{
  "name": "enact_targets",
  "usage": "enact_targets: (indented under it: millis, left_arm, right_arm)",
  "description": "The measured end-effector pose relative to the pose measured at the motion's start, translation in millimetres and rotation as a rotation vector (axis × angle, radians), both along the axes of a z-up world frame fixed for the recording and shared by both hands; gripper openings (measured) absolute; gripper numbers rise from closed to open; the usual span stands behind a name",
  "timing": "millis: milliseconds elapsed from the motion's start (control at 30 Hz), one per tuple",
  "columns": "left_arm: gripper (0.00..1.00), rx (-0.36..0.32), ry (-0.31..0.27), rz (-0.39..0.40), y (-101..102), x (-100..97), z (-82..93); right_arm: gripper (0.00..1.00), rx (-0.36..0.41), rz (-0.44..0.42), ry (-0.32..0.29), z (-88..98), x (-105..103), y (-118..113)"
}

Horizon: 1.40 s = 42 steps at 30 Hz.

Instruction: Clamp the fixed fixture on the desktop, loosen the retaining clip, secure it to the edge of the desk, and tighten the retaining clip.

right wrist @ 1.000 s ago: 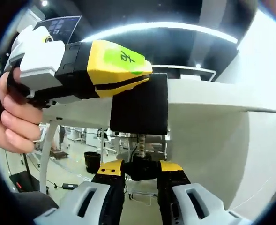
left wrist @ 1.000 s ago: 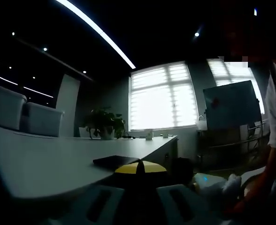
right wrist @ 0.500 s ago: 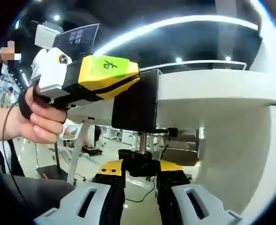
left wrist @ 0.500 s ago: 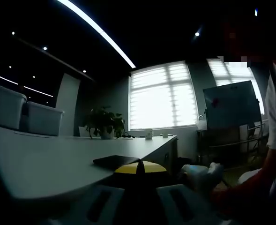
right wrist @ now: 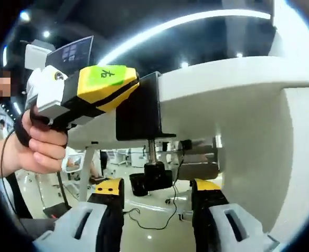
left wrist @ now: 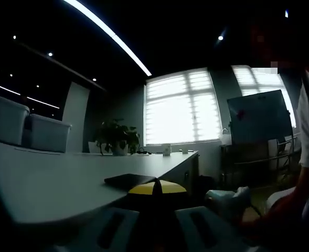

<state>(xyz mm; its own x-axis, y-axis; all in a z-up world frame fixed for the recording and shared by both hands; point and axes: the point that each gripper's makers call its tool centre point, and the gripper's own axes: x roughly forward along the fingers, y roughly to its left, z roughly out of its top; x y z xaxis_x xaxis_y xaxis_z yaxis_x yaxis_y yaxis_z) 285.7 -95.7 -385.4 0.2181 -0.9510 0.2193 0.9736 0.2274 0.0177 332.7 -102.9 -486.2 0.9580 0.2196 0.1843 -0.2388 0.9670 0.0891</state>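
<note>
The right claw (right wrist: 157, 197) has spread its jaws wide and let go of the black screw knob (right wrist: 153, 176), which it was pinching half a second ago. The knob sits between the jaws, untouched. Above it, the black clamp fixture (right wrist: 139, 107) straddles the worktop (right wrist: 233, 84) edge, with the left claw (right wrist: 104, 89) closed on its top. Tightening looks finished, or the right is re-gripping for another turn.

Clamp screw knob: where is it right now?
Right gripper view: the knob hangs under the black clamp on the desk edge, between the right gripper's open jaws, untouched.
</note>
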Motion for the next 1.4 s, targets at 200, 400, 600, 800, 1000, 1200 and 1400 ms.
enact_targets:
  millis: [200,400,600,800,1000,1200,1400]
  left_arm:
    - [0.01,-0.008,0.003,0.0,1,0.4,1.0]
    - [0.01,-0.02,0.008,0.007,2,0.7,1.4]
    - [0.01,-0.025,0.006,0.007,3,1.0,2.5]
    - [0.01,-0.023,0.003,0.006,2,0.9,2.5]
    - [0.01,-0.019,0.002,0.004,3,1.0,2.7]
    - [0.01,-0.022,0.003,0.002,3,1.0,2.5]
    - [0.01,-0.019,-0.001,0.001,3,1.0,2.6]
  right_arm:
    - [0.52,-0.047,-0.114,-0.016,11.6,-9,6]
    - [0.5,-0.028,-0.188,0.006,9.1,2,4]
    - [0.37,-0.021,-0.221,-0.002,13.5,6,-5]
    - [0.28,-0.044,-0.202,-0.006,14.2,9,0]
    - [0.26,-0.092,-0.162,-0.019,12.7,8,2]
    - [0.26,-0.107,0.005,-0.03,12.0,10,6]
    - [0.26,-0.089,0.191,-0.025,11.1,10,11]
